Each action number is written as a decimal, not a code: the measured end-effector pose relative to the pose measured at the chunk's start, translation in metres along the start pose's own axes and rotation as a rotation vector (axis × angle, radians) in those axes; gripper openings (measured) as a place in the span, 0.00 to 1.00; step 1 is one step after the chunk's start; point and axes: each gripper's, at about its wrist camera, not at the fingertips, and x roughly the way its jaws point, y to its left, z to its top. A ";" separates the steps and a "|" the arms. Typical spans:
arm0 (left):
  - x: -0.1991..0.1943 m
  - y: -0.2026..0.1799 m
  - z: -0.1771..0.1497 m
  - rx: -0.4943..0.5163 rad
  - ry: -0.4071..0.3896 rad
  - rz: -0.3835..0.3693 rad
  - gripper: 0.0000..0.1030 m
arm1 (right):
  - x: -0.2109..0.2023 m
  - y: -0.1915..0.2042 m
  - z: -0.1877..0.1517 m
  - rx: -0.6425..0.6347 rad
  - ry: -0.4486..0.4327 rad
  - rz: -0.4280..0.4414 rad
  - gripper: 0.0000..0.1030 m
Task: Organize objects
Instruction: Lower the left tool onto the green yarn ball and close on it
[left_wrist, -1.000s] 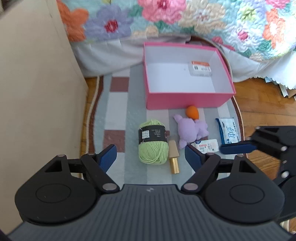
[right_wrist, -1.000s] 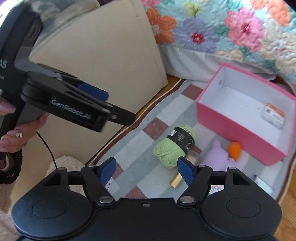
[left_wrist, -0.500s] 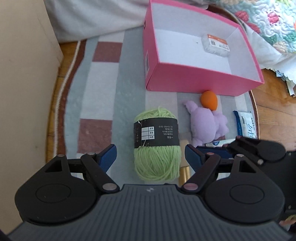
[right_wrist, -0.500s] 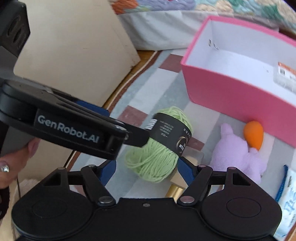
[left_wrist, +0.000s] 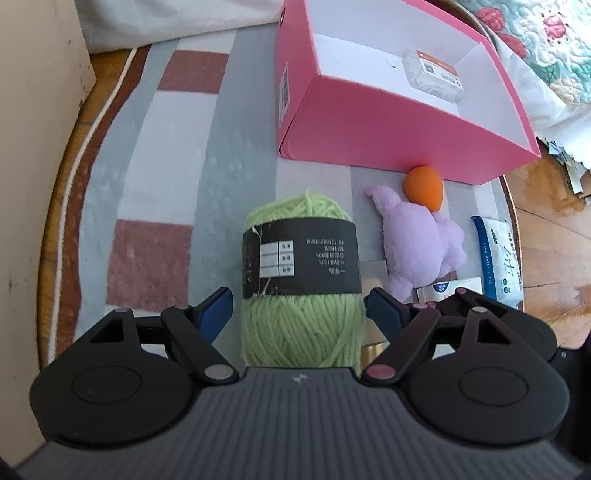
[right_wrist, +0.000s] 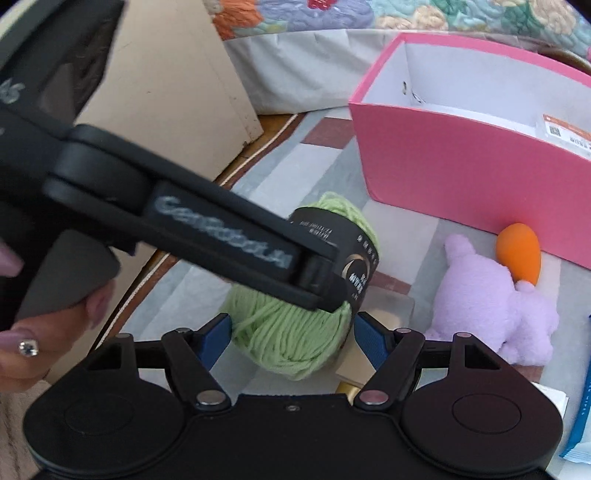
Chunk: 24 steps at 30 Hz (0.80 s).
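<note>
Yarn (left_wrist: 301, 280) lies on the rug (left_wrist: 155, 177), just short of the pink box (left_wrist: 388, 133). My left jaws (left_wrist: 298, 310) are spread either side of it, not pinching yet; right jaws (right_wrist: 291, 334) spread too, gripping nothing. It looks light & squashy (strands could snag), so I'd pinch across the paper band (left_wrist: 301, 254), mid-skein.

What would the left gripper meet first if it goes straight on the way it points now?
Most likely the green yarn ball. It lies on the rug between the open fingers of the left gripper, right ahead. How much gap remains is unclear.
</note>
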 end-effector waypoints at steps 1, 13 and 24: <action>0.001 0.001 -0.002 -0.010 -0.004 -0.010 0.75 | 0.000 0.001 -0.002 -0.008 -0.008 -0.002 0.75; 0.005 0.005 -0.011 -0.079 -0.019 -0.038 0.55 | 0.007 0.029 -0.021 -0.263 -0.078 -0.158 0.76; -0.009 0.001 -0.026 -0.115 -0.079 -0.051 0.47 | -0.006 0.030 -0.020 -0.276 -0.062 -0.145 0.51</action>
